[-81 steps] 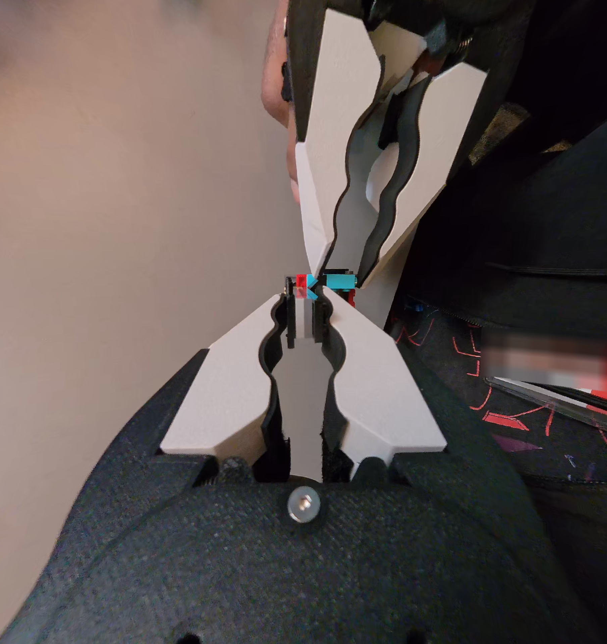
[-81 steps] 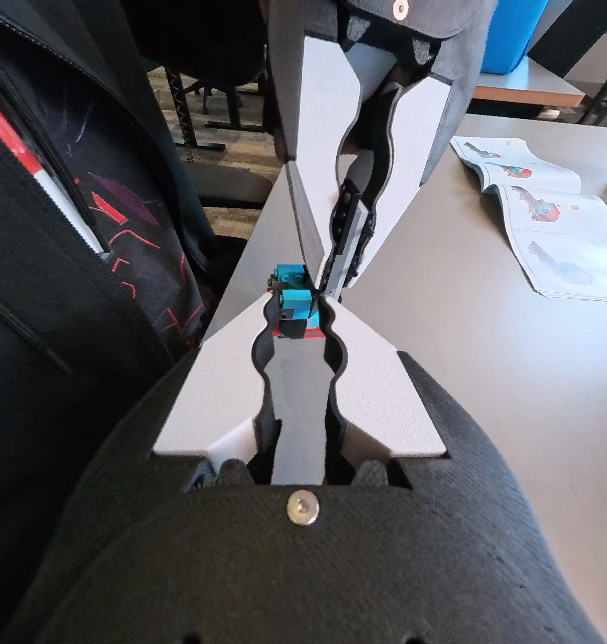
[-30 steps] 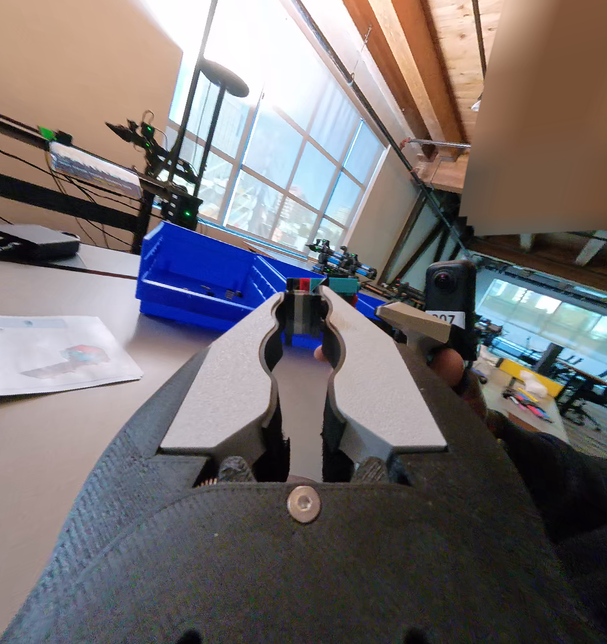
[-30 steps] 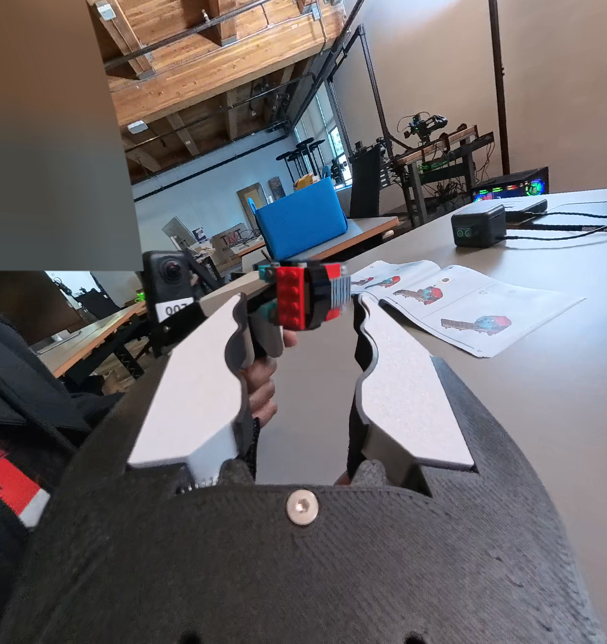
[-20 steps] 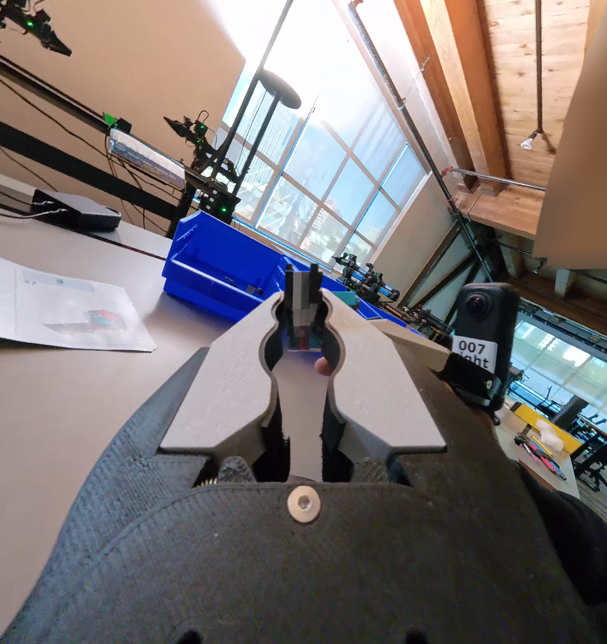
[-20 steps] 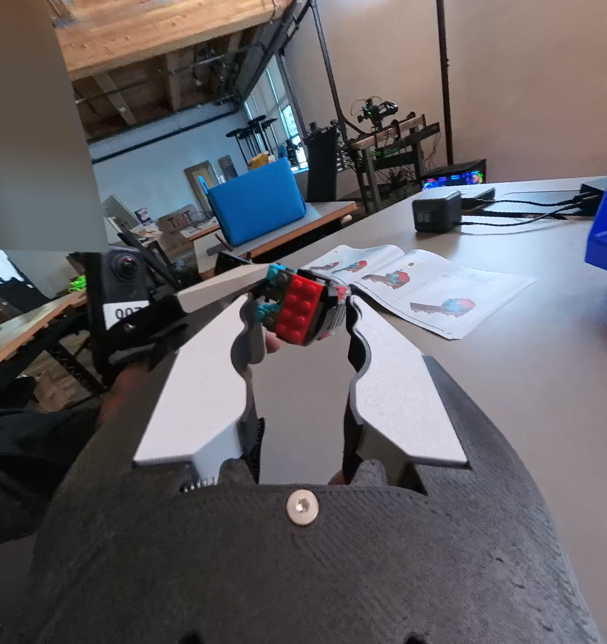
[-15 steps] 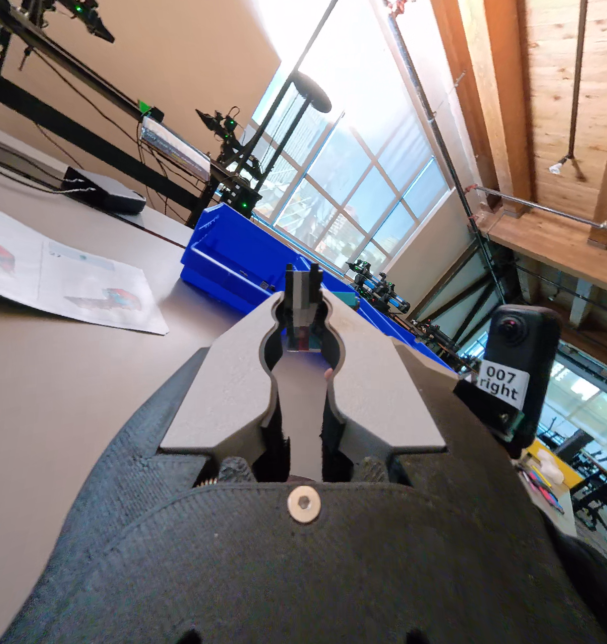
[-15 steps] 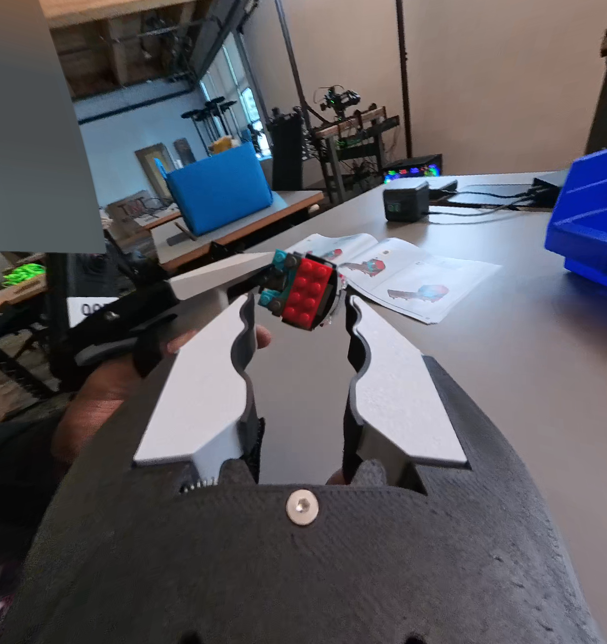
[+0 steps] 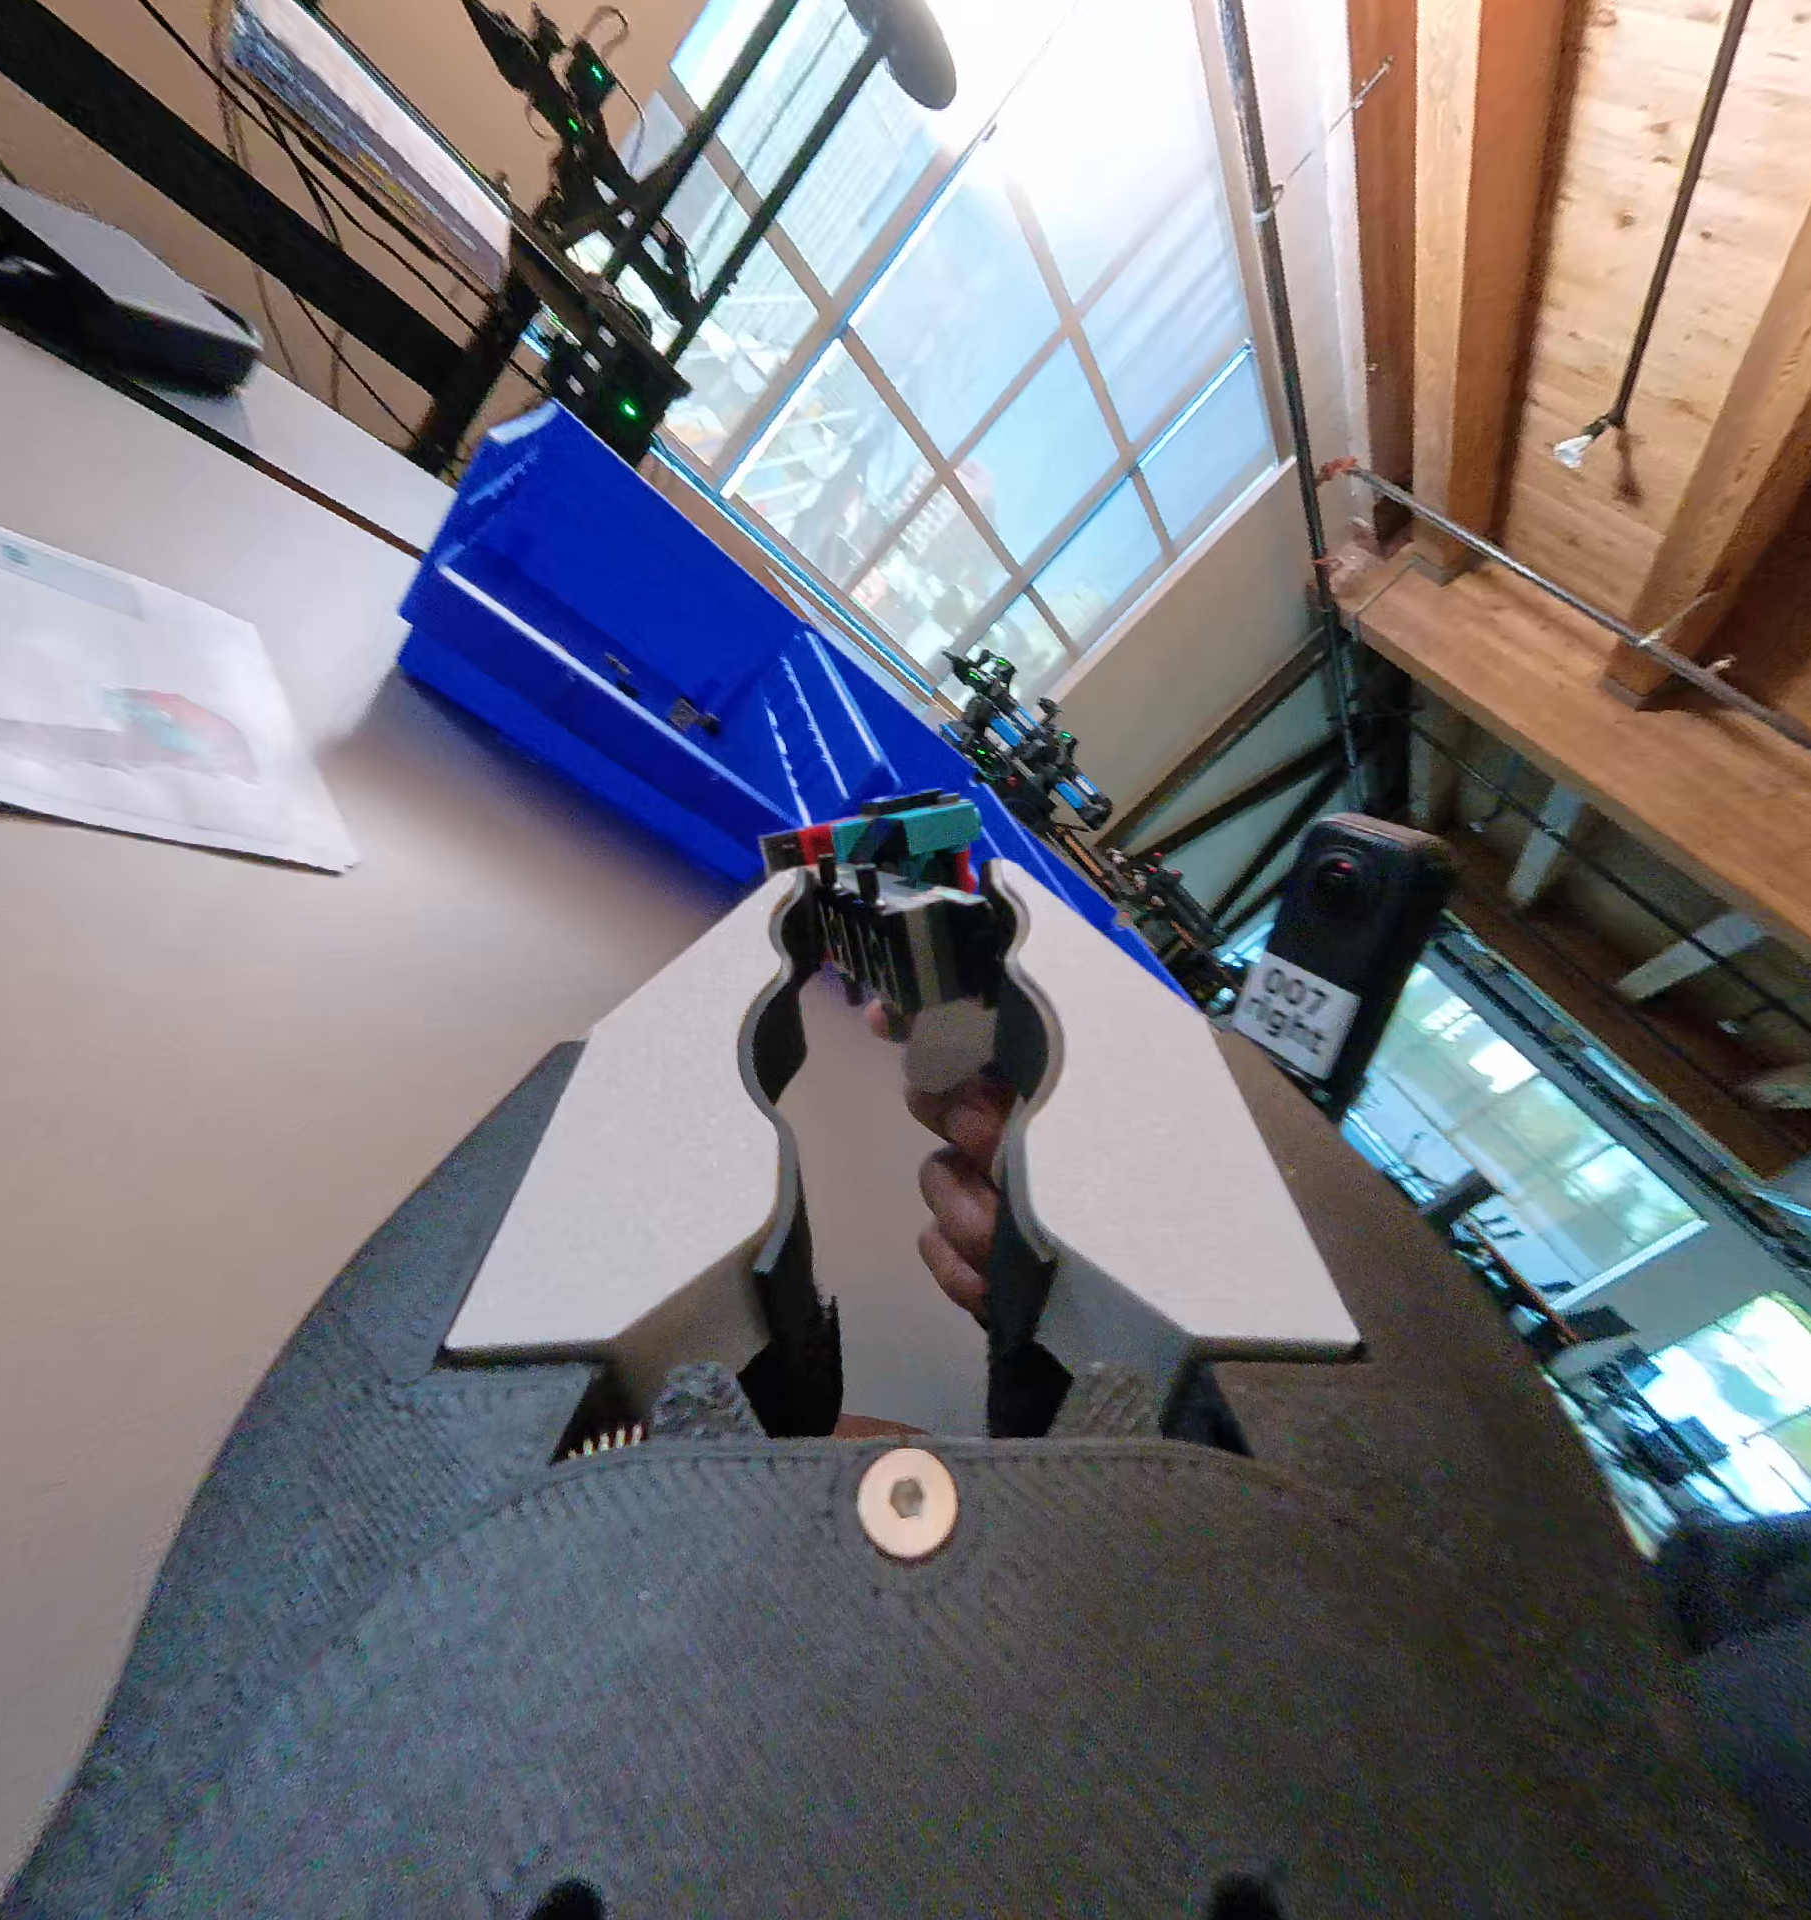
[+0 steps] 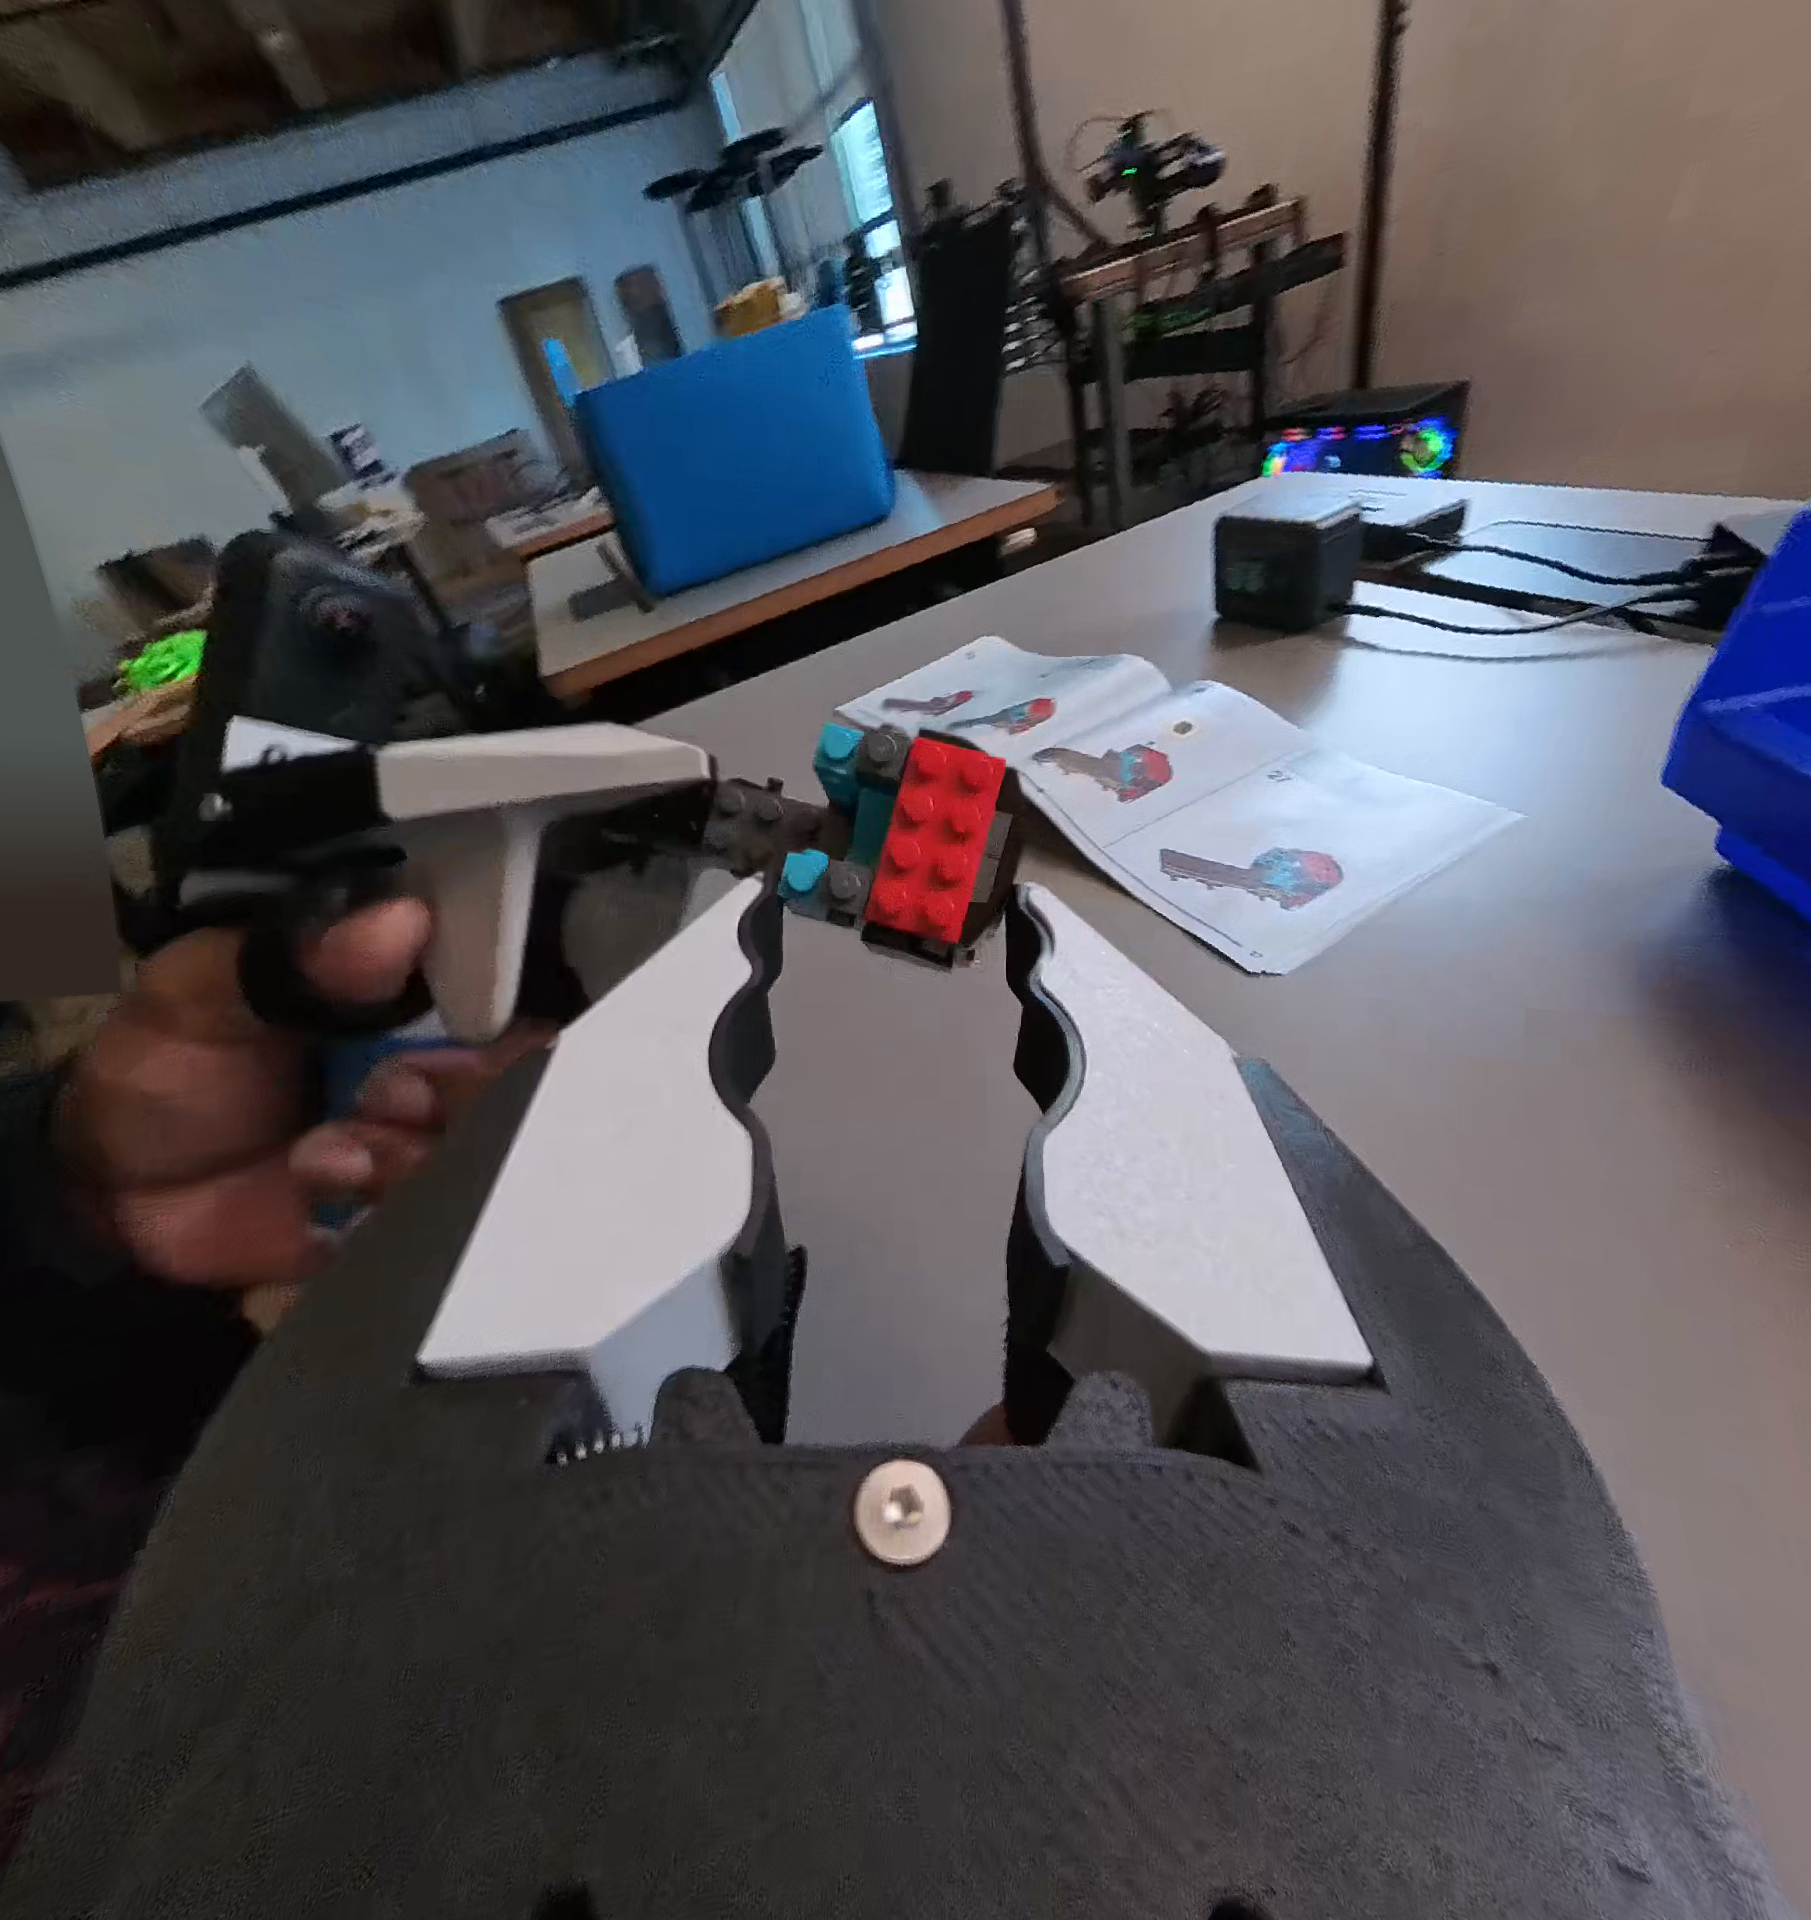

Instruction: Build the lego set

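A small lego model [image 10: 937, 842] of red, teal, grey and black bricks is held in the air above the grey table [image 10: 1503, 1091]. My left gripper [image 9: 885, 894] is shut on its black and grey tail [image 9: 906, 951]; teal and red bricks stick out past the tips. In the right wrist view the left gripper [image 10: 714, 795] reaches in from the left, held by a hand [image 10: 257, 1060]. My right gripper [image 10: 890, 899] is open and empty, its fingertips [image 10: 1020, 904] just below and either side of the model's red end.
An open instruction booklet [image 10: 1171, 790] lies on the table beyond the model; it also shows in the left wrist view [image 9: 101, 707]. A blue bin [image 9: 610, 644] stands at the table's far side, at the right edge in the right wrist view [image 10: 1784, 707]. A black box with cables [image 10: 1285, 561] sits behind. Less than 4 cm separates the two grippers' tips.
My right gripper let go of the model's teal part and stays open near it. Both grippers swung from facing the person to facing the table. The model has turned in the left grip.
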`<state>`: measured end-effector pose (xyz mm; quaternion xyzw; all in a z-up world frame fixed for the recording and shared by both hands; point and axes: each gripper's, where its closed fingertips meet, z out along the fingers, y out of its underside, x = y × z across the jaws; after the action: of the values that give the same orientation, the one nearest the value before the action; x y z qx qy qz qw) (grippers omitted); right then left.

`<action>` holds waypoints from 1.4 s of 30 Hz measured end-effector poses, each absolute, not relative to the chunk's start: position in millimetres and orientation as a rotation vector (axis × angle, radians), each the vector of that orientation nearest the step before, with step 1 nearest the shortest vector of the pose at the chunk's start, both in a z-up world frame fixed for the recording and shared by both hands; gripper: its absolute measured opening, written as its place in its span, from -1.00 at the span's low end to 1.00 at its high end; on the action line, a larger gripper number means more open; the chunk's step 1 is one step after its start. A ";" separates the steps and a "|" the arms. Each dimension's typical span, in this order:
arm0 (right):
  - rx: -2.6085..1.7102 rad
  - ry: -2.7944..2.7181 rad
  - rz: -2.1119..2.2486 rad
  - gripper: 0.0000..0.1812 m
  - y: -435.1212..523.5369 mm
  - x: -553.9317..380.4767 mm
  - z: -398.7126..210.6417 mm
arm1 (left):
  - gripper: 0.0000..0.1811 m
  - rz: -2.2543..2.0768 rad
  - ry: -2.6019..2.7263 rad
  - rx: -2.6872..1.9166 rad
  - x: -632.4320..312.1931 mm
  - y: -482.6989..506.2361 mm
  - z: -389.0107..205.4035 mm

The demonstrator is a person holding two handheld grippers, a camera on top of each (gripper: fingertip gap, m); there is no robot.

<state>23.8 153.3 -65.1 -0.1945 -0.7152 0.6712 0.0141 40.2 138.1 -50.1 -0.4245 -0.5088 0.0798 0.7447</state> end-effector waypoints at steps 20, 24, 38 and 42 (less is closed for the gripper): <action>-0.248 -2.345 2.376 -0.54 150.0 26.4 -39.3 | -0.71 -0.464 -1.139 -0.820 51.4 172.6 -55.2; -0.342 -2.297 2.529 -0.54 151.8 24.1 -33.7 | -0.83 -0.495 -1.119 -0.766 49.7 174.3 -51.8; -0.490 -2.176 2.736 -0.55 158.1 26.5 -29.9 | -0.76 -0.428 -1.069 -0.835 51.6 184.3 -48.1; -0.450 -2.167 2.800 -0.55 160.5 33.2 -25.5 | -0.52 -0.398 -1.050 -0.893 54.1 179.8 -46.3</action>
<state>33.2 160.5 -25.5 -0.1233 -0.5933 0.7667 -0.2123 54.1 179.8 -46.3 -0.4094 -0.4811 -0.1825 0.7534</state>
